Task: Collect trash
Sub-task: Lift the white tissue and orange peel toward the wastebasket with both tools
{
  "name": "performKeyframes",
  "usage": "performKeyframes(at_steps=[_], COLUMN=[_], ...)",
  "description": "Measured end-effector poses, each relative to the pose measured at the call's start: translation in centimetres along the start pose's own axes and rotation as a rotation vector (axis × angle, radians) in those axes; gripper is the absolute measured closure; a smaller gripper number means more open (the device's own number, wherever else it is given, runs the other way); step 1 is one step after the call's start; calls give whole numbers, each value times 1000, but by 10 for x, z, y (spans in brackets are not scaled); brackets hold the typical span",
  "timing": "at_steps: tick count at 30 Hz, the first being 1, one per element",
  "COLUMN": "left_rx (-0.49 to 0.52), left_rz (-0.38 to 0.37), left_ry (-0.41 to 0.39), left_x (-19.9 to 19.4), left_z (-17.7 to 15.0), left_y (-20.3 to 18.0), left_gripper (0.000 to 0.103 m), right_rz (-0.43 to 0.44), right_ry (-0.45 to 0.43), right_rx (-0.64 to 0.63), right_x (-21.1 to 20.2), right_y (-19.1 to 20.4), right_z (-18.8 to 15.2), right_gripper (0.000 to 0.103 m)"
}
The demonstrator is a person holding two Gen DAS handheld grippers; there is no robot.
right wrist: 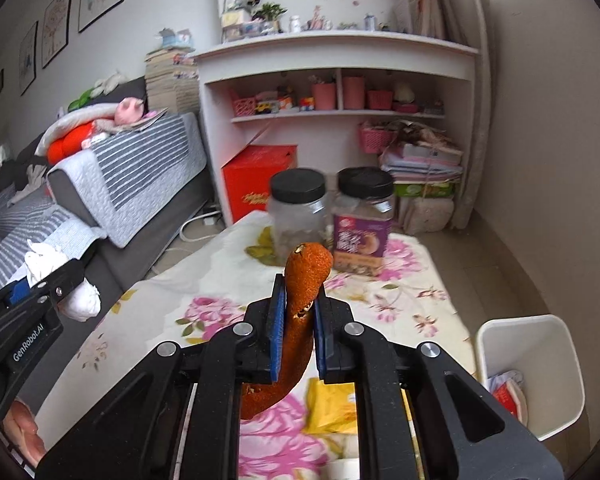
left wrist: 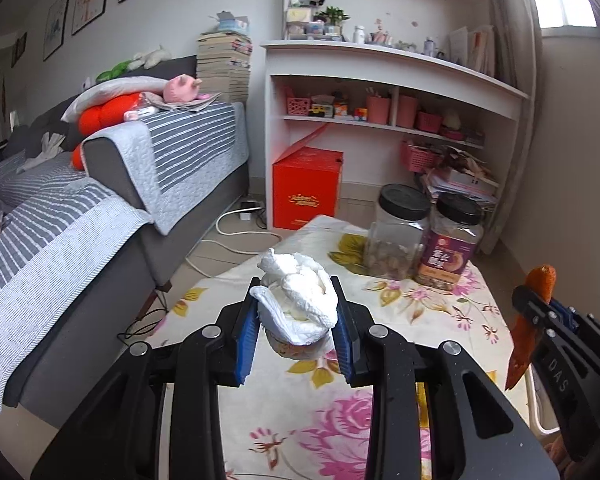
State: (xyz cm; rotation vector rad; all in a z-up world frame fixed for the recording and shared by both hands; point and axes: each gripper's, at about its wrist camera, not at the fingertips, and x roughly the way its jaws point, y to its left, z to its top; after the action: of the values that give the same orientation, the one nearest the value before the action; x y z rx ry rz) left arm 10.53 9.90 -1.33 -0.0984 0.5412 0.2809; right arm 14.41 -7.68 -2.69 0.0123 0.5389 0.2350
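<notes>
Above the floral cloth (left wrist: 420, 304), crumpled tissue (left wrist: 296, 300), curled peel (right wrist: 300, 300).

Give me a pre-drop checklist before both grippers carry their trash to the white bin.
1. Left gripper clamped on the crumpled tissue wad: ok, the pads press both sides.
2. Right gripper clamped on the orange peel: ok, the jaws pinch it and the strip hangs below.
3. White bin in reach and open: ok, it stands beside the table's right edge, lidless, with some trash already inside.
4. Two black-lidded jars clear of the path: ok, they stand at the table's far end.
5. More trash left on the floral tablecloth: cannot tell, a yellow item lies under the right gripper, blurred.
</notes>
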Motion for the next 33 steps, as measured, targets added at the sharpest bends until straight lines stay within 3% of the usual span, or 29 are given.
performKeyframes(at_steps=[10, 33], left_rx=[42, 129], left_rz=[-52, -154], left_ry=[5, 44], left_x=[3, 13], left_z=[-2, -19], left_y=[-49, -143], left_gripper=[70, 70], right_rz=[-74, -219], right_ry=[-56, -29], right_rx=[25, 135], right_x=[-9, -20], right_y=[-44, -149], right_z=[-1, -11], right_gripper=[92, 91])
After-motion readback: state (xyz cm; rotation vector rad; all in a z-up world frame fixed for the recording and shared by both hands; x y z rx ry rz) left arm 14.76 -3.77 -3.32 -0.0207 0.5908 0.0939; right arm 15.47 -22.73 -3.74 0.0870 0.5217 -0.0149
